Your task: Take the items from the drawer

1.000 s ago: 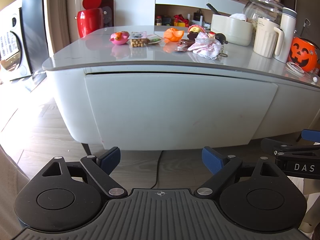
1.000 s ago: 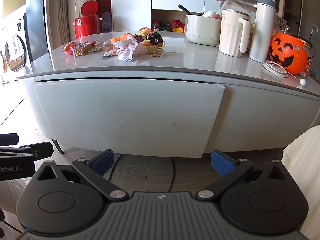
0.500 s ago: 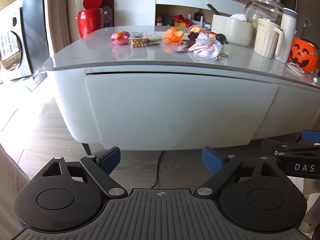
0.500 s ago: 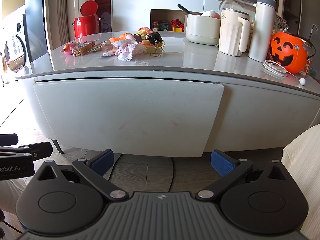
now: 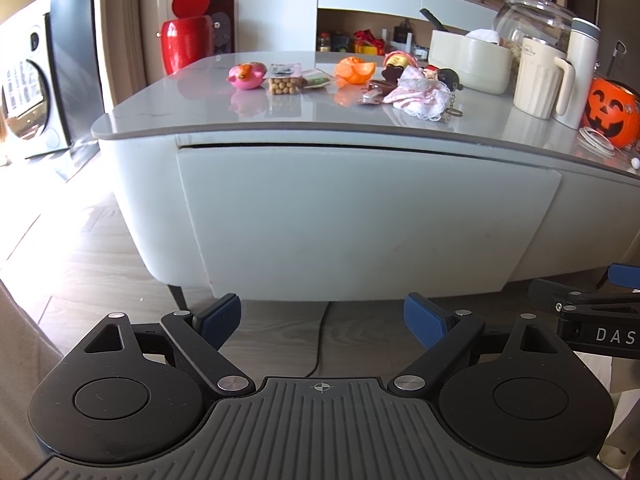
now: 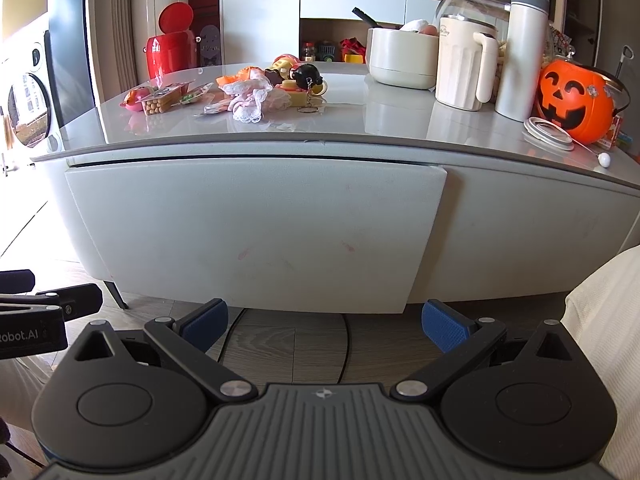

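A wide white drawer front [image 5: 360, 216] [image 6: 252, 232] closes the side of the low white table, only a thin dark gap along its top edge. On the grey tabletop lie a pink toy [image 5: 247, 76], a pack of round snacks [image 5: 283, 86] [image 6: 158, 104], an orange toy [image 5: 356, 71], a pink lace cloth [image 5: 420, 94] [image 6: 250, 100] and a black keychain figure [image 6: 307, 76]. My left gripper [image 5: 322, 320] is open and empty, low before the drawer. My right gripper [image 6: 325, 324] is open and empty too, at the same height.
A cream bowl [image 6: 402, 58], a cream jug [image 6: 464, 68], a white flask [image 6: 522, 52], a glass jar and an orange pumpkin bucket [image 6: 574, 98] stand at the table's right. A red bin [image 5: 186, 42] stands behind. A cable [image 5: 320, 344] runs on the wooden floor.
Both views have shifted slightly; the table sits a little lower and nearer in frame. The grippers stay open and the drawer stays closed.
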`<act>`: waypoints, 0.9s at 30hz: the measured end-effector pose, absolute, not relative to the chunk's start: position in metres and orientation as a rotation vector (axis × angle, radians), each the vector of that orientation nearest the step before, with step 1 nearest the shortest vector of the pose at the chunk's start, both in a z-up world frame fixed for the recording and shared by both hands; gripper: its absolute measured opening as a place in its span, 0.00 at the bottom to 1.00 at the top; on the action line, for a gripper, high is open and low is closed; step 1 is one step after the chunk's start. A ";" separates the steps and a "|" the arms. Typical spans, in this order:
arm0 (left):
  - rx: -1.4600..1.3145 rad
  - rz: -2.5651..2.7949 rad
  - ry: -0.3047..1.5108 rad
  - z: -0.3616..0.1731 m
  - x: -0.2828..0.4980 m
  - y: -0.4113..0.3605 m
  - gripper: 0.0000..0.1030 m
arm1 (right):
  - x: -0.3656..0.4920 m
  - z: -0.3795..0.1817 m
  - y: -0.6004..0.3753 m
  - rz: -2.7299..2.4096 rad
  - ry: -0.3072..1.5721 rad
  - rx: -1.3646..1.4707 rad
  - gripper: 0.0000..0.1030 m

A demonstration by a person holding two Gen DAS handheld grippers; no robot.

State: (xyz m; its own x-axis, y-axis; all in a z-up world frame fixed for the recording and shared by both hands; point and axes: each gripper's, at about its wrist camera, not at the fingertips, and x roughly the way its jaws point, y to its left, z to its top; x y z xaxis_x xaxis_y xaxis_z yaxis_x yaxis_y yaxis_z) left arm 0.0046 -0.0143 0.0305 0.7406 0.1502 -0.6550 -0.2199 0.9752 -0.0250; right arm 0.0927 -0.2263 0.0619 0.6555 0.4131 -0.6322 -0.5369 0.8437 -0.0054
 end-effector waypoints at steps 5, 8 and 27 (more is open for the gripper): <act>-0.103 0.203 0.704 0.031 0.005 -0.016 0.90 | 0.092 0.062 -0.226 0.541 0.667 -0.197 1.00; -0.105 0.204 0.705 0.031 0.005 -0.017 0.90 | 0.091 0.063 -0.226 0.541 0.666 -0.197 1.00; -0.106 0.207 0.705 0.031 0.005 -0.016 0.90 | 0.090 0.064 -0.224 0.539 0.669 -0.198 1.00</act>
State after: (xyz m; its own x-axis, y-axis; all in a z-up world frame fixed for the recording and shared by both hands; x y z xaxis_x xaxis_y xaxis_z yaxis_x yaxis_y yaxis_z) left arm 0.0045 -0.0162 0.0306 0.7420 0.1529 -0.6527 -0.2242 0.9742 -0.0266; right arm 0.0902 -0.2243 0.0644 0.6541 0.4100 -0.6356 -0.5341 0.8454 -0.0043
